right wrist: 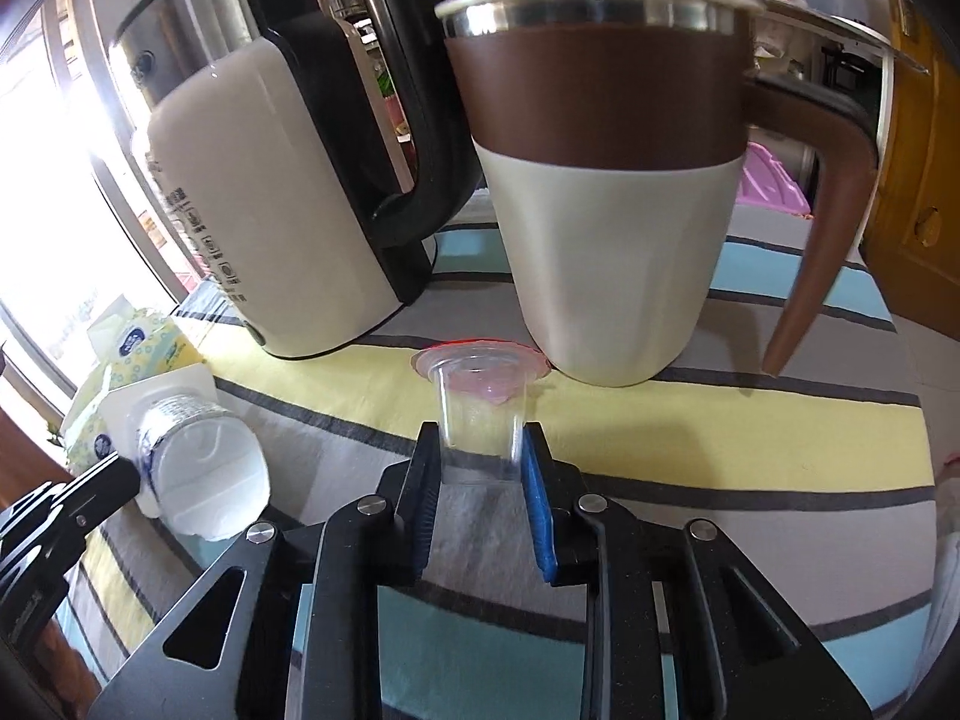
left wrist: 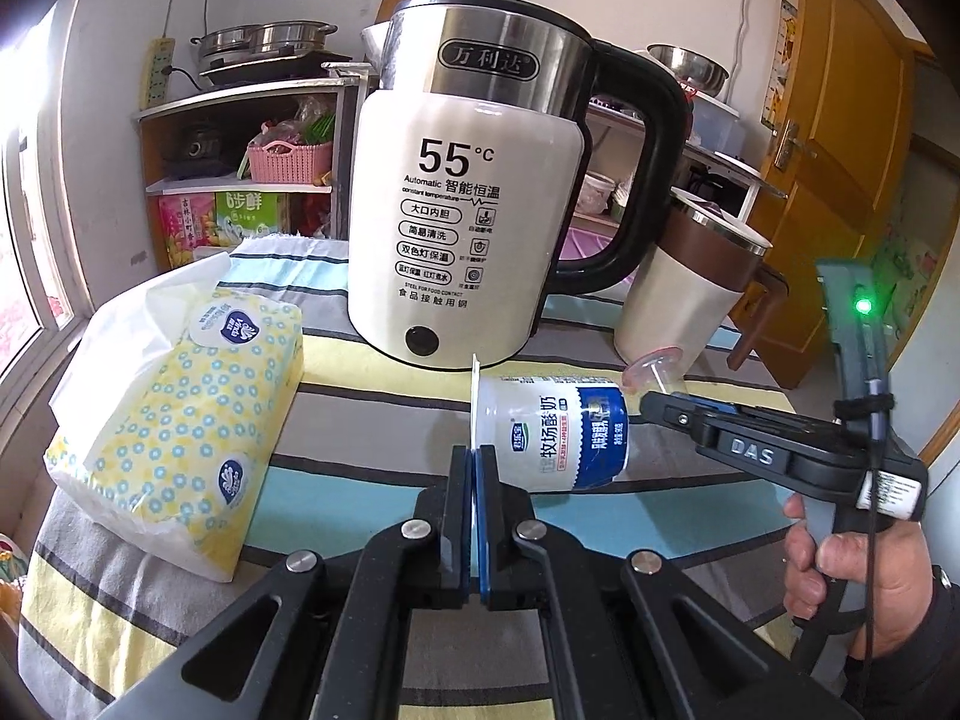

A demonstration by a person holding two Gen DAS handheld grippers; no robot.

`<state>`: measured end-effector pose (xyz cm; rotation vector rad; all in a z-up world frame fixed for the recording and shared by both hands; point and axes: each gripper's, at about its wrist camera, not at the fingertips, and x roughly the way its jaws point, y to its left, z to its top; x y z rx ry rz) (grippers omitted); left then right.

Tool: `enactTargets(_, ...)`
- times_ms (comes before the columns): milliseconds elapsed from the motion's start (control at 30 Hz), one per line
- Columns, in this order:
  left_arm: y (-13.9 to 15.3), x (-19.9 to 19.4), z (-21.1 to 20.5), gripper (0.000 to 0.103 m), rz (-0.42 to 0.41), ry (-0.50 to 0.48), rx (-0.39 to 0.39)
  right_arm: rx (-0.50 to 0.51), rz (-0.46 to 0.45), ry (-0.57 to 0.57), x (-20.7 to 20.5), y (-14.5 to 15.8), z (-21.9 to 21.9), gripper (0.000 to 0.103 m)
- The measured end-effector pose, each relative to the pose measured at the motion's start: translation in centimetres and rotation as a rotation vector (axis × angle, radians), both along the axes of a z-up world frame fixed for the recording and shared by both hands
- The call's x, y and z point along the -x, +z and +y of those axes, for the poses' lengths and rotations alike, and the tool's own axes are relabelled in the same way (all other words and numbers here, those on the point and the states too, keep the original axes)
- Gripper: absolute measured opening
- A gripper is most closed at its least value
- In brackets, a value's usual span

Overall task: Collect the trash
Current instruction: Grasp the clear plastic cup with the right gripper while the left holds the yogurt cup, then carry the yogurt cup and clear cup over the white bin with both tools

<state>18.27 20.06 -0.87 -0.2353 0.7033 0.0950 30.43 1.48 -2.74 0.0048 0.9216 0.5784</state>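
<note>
A white and blue yogurt cup (left wrist: 552, 438) lies on its side on the striped tablecloth; it also shows in the right wrist view (right wrist: 198, 474). My left gripper (left wrist: 478, 462) is shut on the cup's flat rim. A small clear plastic jelly cup (right wrist: 480, 414) with a pink-red peeled lid sits between the fingers of my right gripper (right wrist: 480, 456), which is shut on it. In the left wrist view the right gripper (left wrist: 654, 405) reaches in from the right, holding the clear cup (left wrist: 651, 369).
A white electric kettle (left wrist: 462, 192) with a black handle stands behind the yogurt cup. A brown and cream mug (right wrist: 606, 180) stands close behind the clear cup. A yellow pack of tissues (left wrist: 174, 438) lies at the left. Shelves with kitchenware stand behind the table.
</note>
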Motion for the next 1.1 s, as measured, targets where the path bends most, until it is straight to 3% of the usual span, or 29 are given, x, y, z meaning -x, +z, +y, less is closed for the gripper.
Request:
enactTargets(400, 1.8, 2.0, -4.0, 0.001, -0.026, -0.052, -0.008, -0.057, -0.051, -0.012, 6.6, 3.4, -5.8, 0.027)
enactTargets(1100, 3.3, 3.9, -19.7, 0.001, -0.025, -0.329, 0.013, -0.073, -0.117, -0.215, 14.8, 6.7, -21.0, 0.027)
